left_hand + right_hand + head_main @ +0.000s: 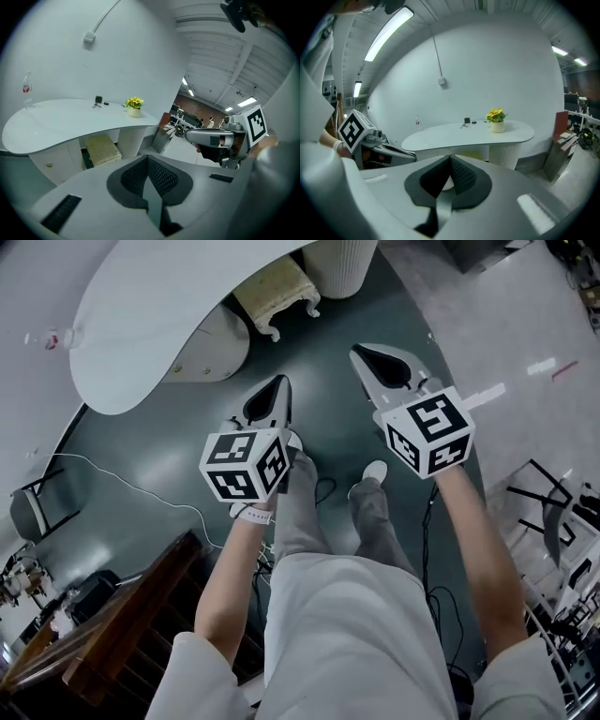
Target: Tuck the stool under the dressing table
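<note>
From where I stand, the stool (275, 292) sits ahead of both grippers and well apart from them, across a stretch of dark green floor. It is in the opening of the dressing table (150, 324), between the drawer unit (217, 351) on one side and the ribbed pedestal (339, 266) on the other. The white top covers its far part, while the near edge of the cream cushion and two curled legs show out in front. The cushion's long side seems to run back into the opening, though the tabletop hides too much of it to be sure.

The left gripper (272, 392) points almost straight at the stool. The right gripper (377, 358) has it ahead and off to its left, so the left hand looks the better placed for any last nudge inward. Both grippers are closed tight with nothing between the jaws.

On the tabletop a small pot (134, 112) holds yellow flowers. A clear bottle (27, 89) stands at the far left end, and a few small dark items (98, 100) lie between them.

I'd judge the stool to be as good as tucked.
</note>
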